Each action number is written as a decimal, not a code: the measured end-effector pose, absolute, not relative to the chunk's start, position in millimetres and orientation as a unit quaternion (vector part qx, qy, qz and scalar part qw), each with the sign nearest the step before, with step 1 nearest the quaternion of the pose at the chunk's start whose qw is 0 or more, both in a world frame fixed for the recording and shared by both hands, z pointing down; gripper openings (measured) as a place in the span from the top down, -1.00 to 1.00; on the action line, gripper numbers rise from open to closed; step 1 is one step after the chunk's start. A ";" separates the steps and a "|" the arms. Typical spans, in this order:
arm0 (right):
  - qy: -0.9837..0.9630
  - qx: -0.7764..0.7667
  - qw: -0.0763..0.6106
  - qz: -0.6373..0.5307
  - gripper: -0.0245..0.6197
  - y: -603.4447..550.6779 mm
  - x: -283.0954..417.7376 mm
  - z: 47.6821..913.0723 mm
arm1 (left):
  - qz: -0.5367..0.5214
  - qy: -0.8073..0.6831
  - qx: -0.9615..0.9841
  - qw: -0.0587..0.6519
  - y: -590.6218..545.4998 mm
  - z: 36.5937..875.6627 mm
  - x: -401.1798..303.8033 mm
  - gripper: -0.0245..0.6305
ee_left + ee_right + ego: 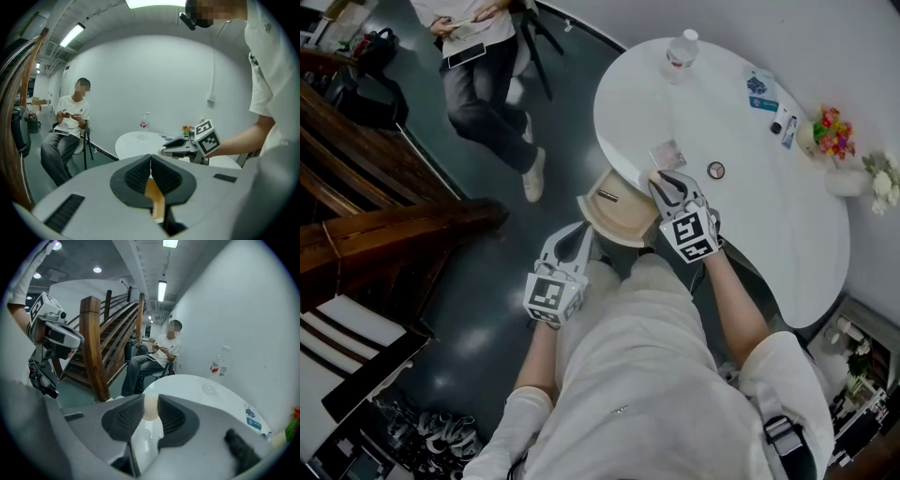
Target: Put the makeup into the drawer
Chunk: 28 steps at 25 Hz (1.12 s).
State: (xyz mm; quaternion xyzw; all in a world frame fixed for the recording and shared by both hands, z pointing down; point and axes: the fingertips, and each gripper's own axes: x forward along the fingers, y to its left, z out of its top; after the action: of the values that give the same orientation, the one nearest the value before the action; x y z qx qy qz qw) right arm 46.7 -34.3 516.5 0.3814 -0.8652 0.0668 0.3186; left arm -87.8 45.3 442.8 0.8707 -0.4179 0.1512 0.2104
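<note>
Gripping a small cream-coloured makeup piece (150, 405) between its ribbed pads, my right gripper (664, 180) has its jaws partly closed on that item and carries it over the near edge of the white table (750, 244). Just beside that gripper's tip, at the table's rim, sits the pale wooden drawer (619, 211), which has a dark slot in its face. My left gripper (578, 234) is at the drawer's other side with its jaws fully closed and the pads meeting. A strip of tan wood shows in the gap below those pads in the left gripper view, and I cannot tell whether it is pinched. On the table near the right gripper lie a small square packet (667, 155) and a round disc (716, 170). A water bottle (682, 47) stands at the far end, and flowers (832, 131) stand by the wall. A seated person (483, 66) is beyond the table, beside a wooden staircase (384, 197).
</note>
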 end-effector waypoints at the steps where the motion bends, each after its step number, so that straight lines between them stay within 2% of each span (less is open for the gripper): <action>1: -0.867 0.377 0.318 0.070 0.64 -30.4 38.5 518.5 | 0.151 -0.417 0.871 0.212 44.7 443.7 -92.5 0.89; 12: -0.875 0.351 0.319 0.094 0.64 -6.3 -32.7 541.5 | 0.151 -0.392 0.882 0.211 33.4 448.9 -120.6 0.89; 28: -0.848 0.363 0.373 0.101 0.64 -4.5 -63.2 643.5 | 0.177 -0.329 0.901 0.221 36.8 488.5 -136.6 0.89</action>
State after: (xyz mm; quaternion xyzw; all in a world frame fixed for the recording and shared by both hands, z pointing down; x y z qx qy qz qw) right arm -63.2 -4.5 643.5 0.3633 -0.8477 0.1014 0.3730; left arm -136.6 36.8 488.5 0.9009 -0.3289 0.1765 0.2215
